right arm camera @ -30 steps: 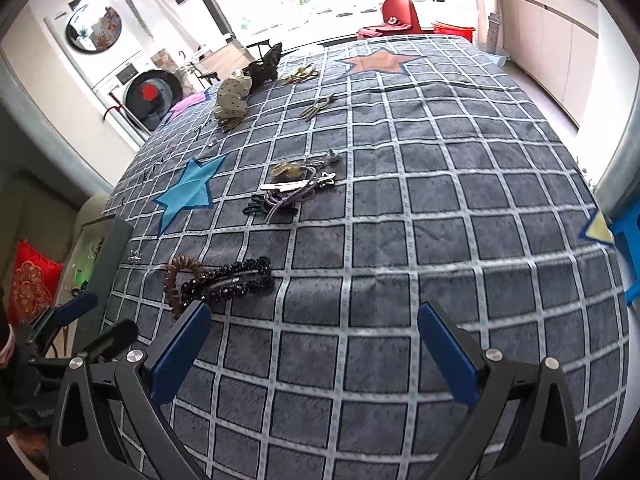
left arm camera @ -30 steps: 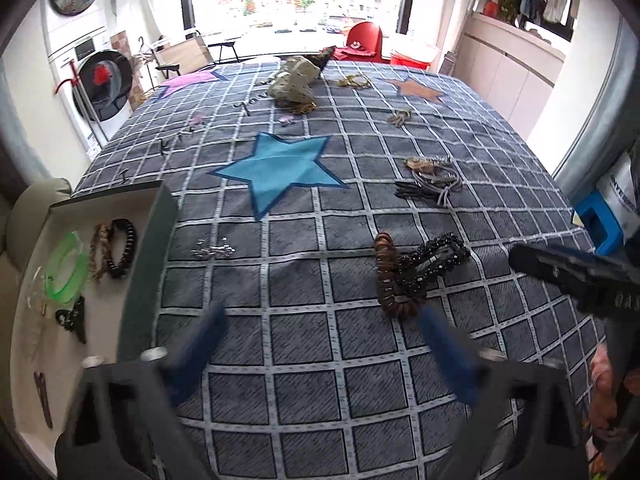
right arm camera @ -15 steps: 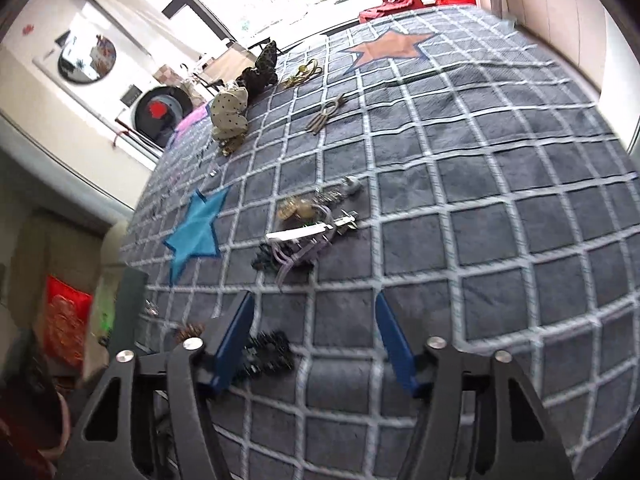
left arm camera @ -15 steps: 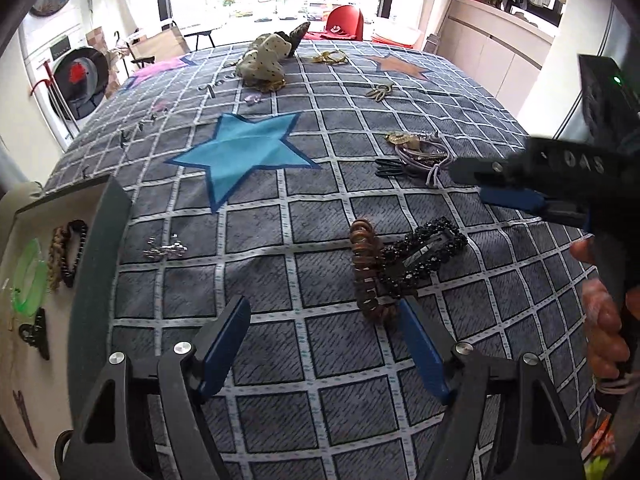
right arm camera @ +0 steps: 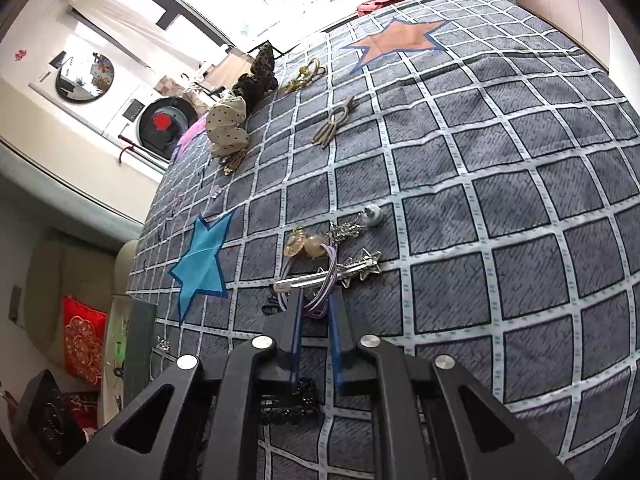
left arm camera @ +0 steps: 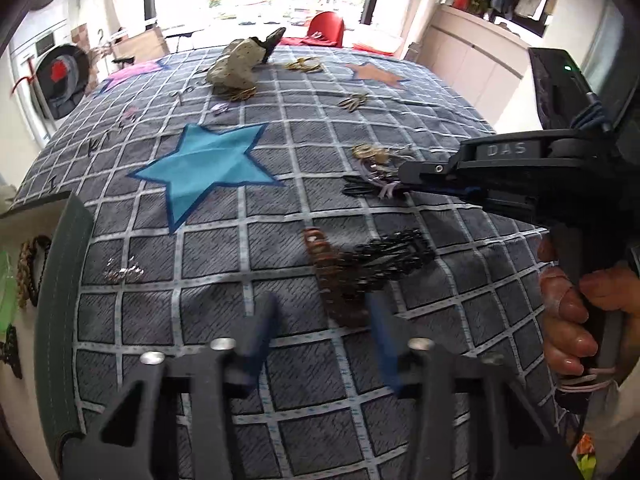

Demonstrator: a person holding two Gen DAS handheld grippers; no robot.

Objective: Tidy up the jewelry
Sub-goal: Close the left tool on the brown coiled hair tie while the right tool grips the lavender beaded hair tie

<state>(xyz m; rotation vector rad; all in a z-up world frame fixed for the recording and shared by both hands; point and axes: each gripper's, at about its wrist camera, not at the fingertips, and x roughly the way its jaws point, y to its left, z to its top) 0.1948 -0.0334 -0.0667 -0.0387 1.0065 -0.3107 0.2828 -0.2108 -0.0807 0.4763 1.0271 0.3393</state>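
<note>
A brown coiled hair tie (left arm camera: 334,276) and a black beaded clip (left arm camera: 394,254) lie touching on the grey checked bedspread (left arm camera: 208,248), right of its blue star (left arm camera: 202,166); beyond them, purple cords (right arm camera: 324,286) tangle with a silver star-tipped pin (right arm camera: 352,270).

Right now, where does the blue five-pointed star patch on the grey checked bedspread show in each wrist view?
Left wrist view: the blue star patch sits upper left of centre, above the left gripper.
Right wrist view: the blue star patch lies at left of centre, beside the right gripper.
Shared landmark: the cream polka-dot fabric bow.
</note>
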